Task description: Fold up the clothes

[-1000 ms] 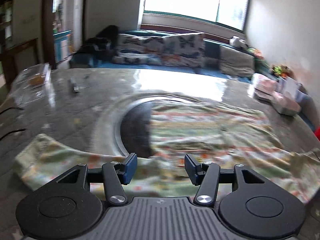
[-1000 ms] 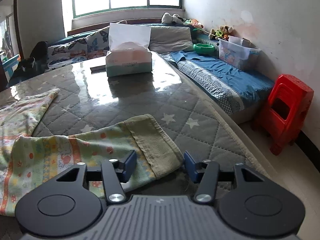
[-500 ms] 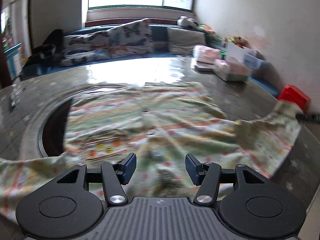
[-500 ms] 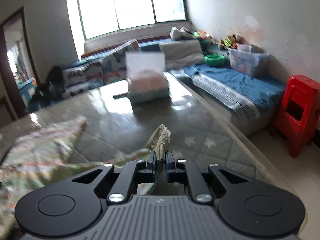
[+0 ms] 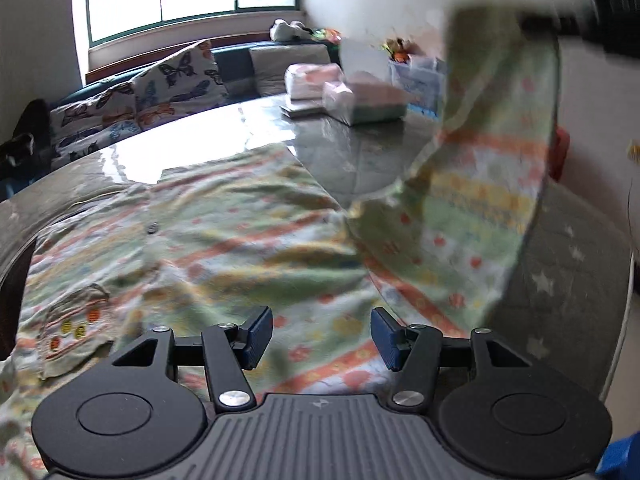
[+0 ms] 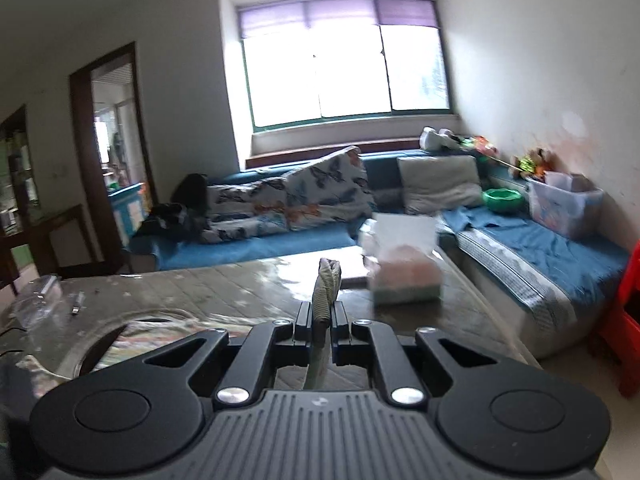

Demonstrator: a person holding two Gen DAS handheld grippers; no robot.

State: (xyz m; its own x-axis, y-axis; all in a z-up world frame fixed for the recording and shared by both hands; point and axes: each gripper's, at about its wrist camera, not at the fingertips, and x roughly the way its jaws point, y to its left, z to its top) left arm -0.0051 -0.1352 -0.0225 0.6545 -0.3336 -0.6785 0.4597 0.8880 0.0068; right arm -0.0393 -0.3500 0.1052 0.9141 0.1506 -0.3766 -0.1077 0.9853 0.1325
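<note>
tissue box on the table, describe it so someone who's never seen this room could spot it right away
Start at the big grey quilted table with white stars, then look to its far right corner, nearest the blue couch under the window. There stands the pale green and pink tissue box, with a white sheet sticking up from its top. The flat white packet beside it has no such sheet.
</note>
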